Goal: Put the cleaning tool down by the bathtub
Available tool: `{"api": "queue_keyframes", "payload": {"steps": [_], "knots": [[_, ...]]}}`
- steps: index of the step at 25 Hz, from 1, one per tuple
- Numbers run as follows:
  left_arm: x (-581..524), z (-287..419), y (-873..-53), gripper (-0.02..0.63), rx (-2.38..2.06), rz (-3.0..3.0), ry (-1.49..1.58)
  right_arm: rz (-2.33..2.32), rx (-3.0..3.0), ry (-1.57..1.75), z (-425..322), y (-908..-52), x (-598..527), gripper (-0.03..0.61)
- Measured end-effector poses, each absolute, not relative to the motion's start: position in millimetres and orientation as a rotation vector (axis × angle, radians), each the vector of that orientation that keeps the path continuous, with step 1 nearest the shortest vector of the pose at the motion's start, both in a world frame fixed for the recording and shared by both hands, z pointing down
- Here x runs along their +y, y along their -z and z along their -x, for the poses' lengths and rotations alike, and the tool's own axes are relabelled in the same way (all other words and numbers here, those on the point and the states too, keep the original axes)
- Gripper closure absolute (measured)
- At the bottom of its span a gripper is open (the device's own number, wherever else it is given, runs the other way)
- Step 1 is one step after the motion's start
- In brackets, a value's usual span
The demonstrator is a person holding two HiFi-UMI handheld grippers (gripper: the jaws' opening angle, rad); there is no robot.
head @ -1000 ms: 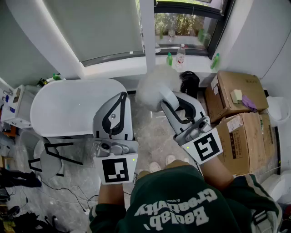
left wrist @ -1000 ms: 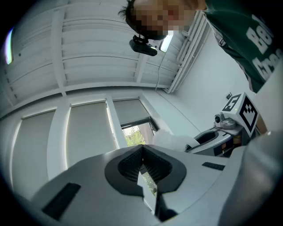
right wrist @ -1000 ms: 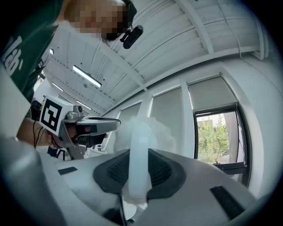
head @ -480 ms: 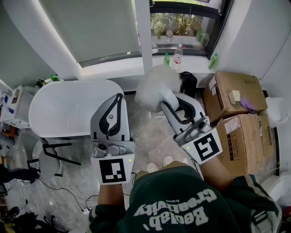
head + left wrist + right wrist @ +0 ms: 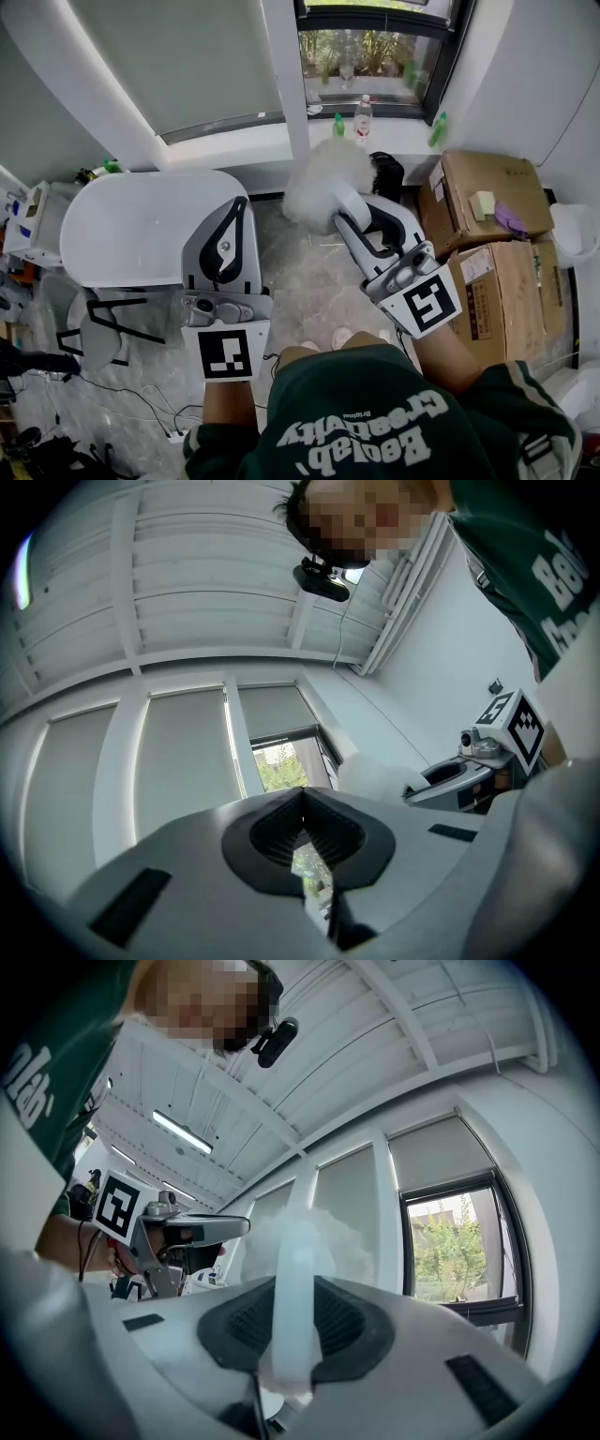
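The cleaning tool is a fluffy white duster [image 5: 322,178] on a white plastic handle [image 5: 296,1290]. My right gripper [image 5: 345,212] is shut on that handle, and the duster head points up and away over the marble floor, right of the white bathtub [image 5: 131,230]. In the right gripper view the fluffy head [image 5: 323,1241] rises just past the jaws. My left gripper [image 5: 236,211] hangs over the tub's right end, shut with nothing in it; its pads [image 5: 281,832] meet at the tip. The duster [image 5: 373,778] also shows at right in the left gripper view.
Two cardboard boxes [image 5: 487,192] [image 5: 506,281] stand at the right, with a white bin [image 5: 574,230] beyond them. Bottles [image 5: 362,117] line the window sill and a black bag [image 5: 387,172] lies below it. A round stool [image 5: 98,328] and cables sit on the floor at left.
My left gripper has drifted a little to the left and nearer to me. My right gripper still holds the duster in much the same place.
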State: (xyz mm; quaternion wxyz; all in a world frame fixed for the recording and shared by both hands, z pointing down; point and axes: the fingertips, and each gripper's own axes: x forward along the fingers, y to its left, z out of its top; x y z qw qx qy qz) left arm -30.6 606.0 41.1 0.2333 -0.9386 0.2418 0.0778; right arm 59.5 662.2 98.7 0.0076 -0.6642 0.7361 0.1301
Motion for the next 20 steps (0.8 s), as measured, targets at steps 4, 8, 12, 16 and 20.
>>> {"api": "queue_keyframes", "payload": {"steps": [4,8,12,16,20], "knots": [[613,18,-48,0.614,0.666,2.569,-0.193,2.080,2.297,-0.396,-74,-105,670,0.485],[620,7,-53,0.614,0.658,2.578,-0.166,2.057,2.297,-0.399,-84,-107,678,0.485],[623,-4,-56,0.614,0.648,2.578,-0.153,2.065,2.295,-0.373,-94,-114,680,0.485],[622,-10,-59,0.614,0.635,2.579,-0.160,2.043,2.300,-0.396,-99,-115,677,0.485],[611,-19,-61,0.614,0.628,2.575,-0.177,2.040,2.293,-0.386,-108,-121,666,0.485]]}}
